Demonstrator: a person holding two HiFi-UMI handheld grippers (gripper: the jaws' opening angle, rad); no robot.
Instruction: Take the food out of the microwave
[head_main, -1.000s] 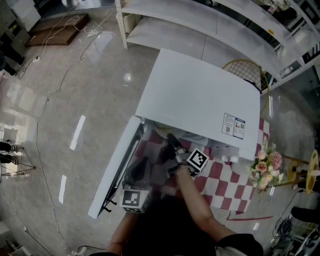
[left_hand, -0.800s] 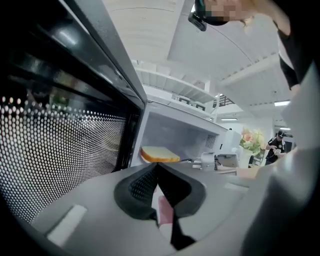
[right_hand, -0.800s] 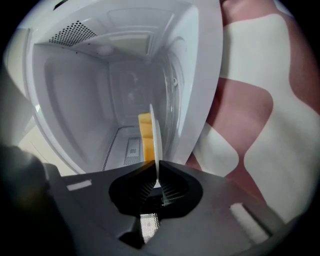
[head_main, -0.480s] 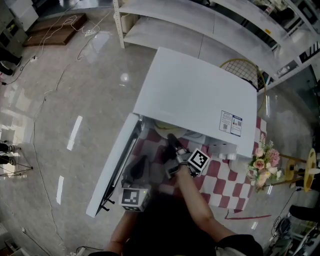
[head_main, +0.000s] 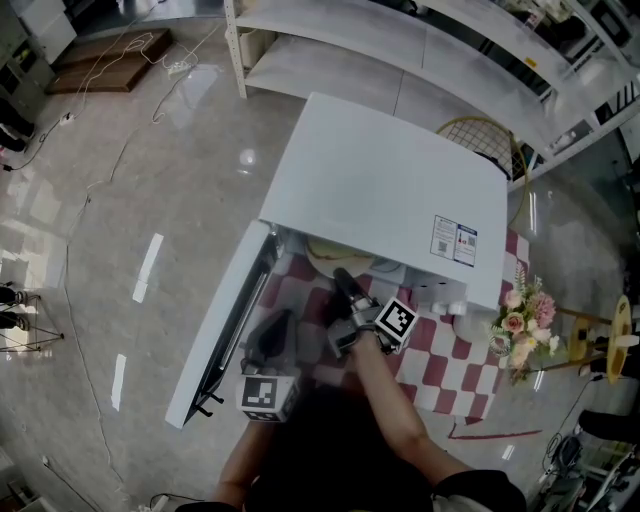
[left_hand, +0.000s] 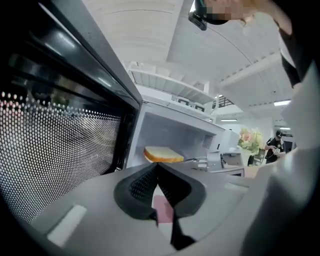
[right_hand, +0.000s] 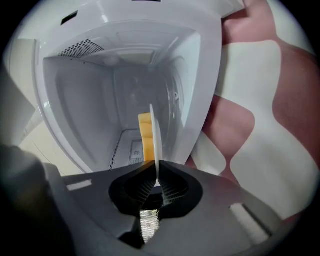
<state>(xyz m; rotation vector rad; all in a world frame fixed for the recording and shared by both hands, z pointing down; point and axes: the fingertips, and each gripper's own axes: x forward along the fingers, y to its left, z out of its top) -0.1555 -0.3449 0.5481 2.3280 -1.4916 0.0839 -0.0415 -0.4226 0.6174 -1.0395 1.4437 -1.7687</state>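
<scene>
Room: grey shiny floor (head_main: 150, 200) and bare shelves in the head view; a white microwave (head_main: 390, 190) stands on a red-and-white checked cloth (head_main: 450, 375).
Door (head_main: 225, 320): swung wide open, to the left in that view.
Right gripper (head_main: 343, 283): reaches into the microwave's mouth.
Left gripper (head_main: 270, 335): hangs back beside the door; its own view shows the jaws together with nothing between them.
Bread (left_hand: 162, 154): in the left gripper view, one pale slice with a golden crust, at the front of the cavity.
Plate (right_hand: 155, 145): in the right gripper view, a thin white rim seen edge-on, pinched between the right jaws; the bread lies on it.
Progress: door opened and plate gripped; drawing it out and setting it down remain, I judge.
</scene>
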